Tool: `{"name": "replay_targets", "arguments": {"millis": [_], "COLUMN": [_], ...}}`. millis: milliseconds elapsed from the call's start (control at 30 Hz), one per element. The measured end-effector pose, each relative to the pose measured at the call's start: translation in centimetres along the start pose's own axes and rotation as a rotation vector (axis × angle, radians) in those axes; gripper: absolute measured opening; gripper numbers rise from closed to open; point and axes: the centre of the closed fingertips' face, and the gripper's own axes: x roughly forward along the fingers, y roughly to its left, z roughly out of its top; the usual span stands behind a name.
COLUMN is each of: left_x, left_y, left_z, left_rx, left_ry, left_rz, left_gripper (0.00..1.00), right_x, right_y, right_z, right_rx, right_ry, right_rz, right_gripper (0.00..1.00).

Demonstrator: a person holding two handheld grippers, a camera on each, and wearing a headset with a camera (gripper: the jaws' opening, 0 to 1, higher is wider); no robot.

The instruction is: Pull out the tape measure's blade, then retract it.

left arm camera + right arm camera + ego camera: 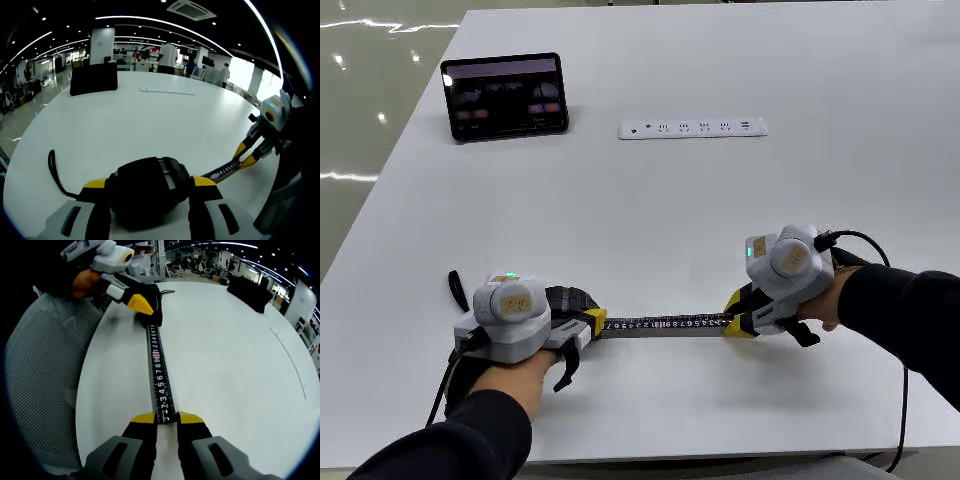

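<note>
A black tape measure case (147,190) sits on the white table between the yellow-tipped jaws of my left gripper (150,182), which is shut on it; the case (572,302) lies at the near left. Its blade (665,323) runs flat along the table to the right, numbers up. My right gripper (166,418) is shut on the blade's end (164,412). In the right gripper view the blade (159,370) stretches back to the case (152,307). The right gripper (734,322) sits at the near right. A black wrist strap (55,172) trails from the case.
A dark tablet (505,95) stands at the far left of the table (650,210). A white power strip (693,128) lies at the far middle. A black cable (875,245) runs from the right gripper. People stand in the room behind.
</note>
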Motion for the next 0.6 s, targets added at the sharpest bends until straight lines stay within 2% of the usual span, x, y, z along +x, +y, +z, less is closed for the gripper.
{"name": "replay_targets", "arguments": {"millis": [600], "left_x": [0.01], "left_y": [0.08], "left_z": [0.03], "left_rx": [0.000], "left_ry": [0.000], "left_rz": [-0.001], "left_gripper": [0.58], "right_x": [0.50], "right_y": [0.02], "right_z": [0.58], "right_rx": [0.011], "right_ry": [-0.011], "right_rz": [-0.005], "right_gripper": [0.10]}}
